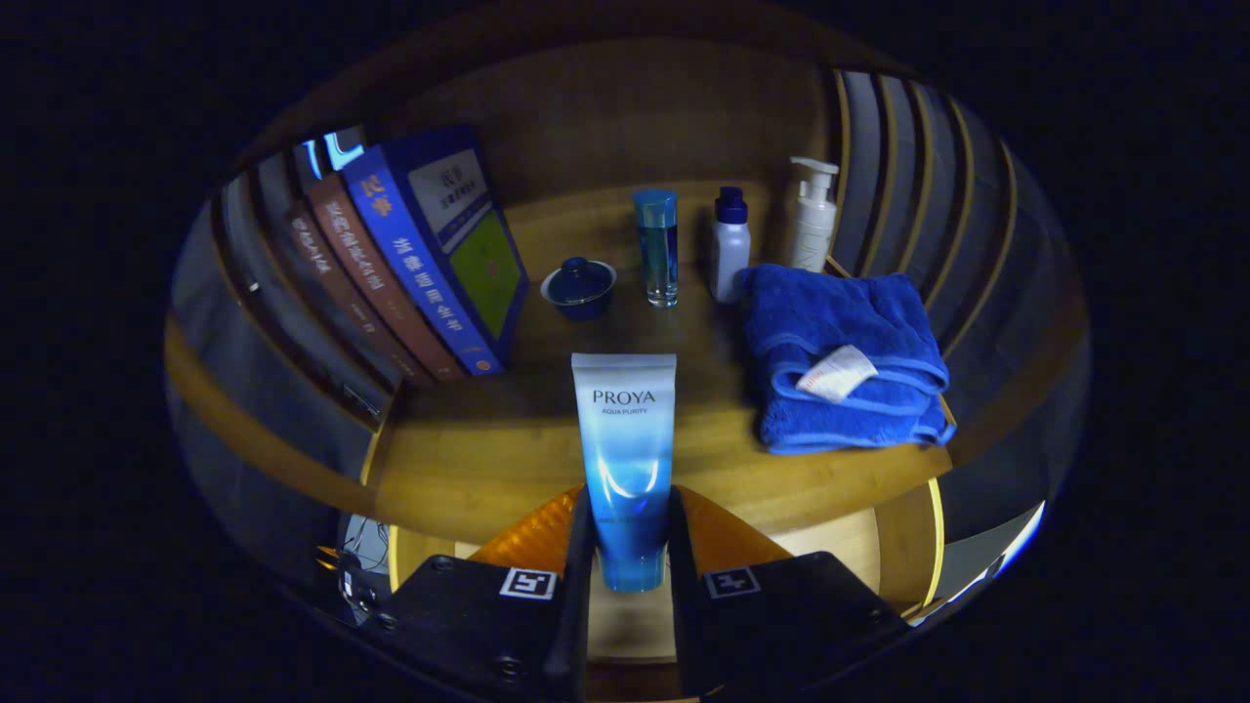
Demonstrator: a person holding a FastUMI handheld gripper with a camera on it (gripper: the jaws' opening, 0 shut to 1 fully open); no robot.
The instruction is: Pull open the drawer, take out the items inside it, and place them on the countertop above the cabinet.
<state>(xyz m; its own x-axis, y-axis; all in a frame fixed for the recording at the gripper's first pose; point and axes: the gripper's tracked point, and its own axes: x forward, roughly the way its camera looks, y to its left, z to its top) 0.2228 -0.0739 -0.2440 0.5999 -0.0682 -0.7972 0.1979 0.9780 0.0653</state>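
Holding the tube [625, 459] upright by its cap end, my tool [630, 547] is closed on it, both fingers pressing its sides, above the counter's [469, 459] front edge. I judge it best to carry it forward, level, into the gap between the books [410, 264] and towel [840, 361], then lower before releasing. The tool points ahead and slightly downward.

Place: a staged home corner, likely a bathroom or bedroom vanity.
Surface: a wooden countertop [488, 459] stood above a cabinet.
Toiletries: a pump bottle [812, 215], a small white bottle [729, 246] and a folded blue towel [840, 361] sat there.
Reading: leaning books [410, 264] stood beside them.
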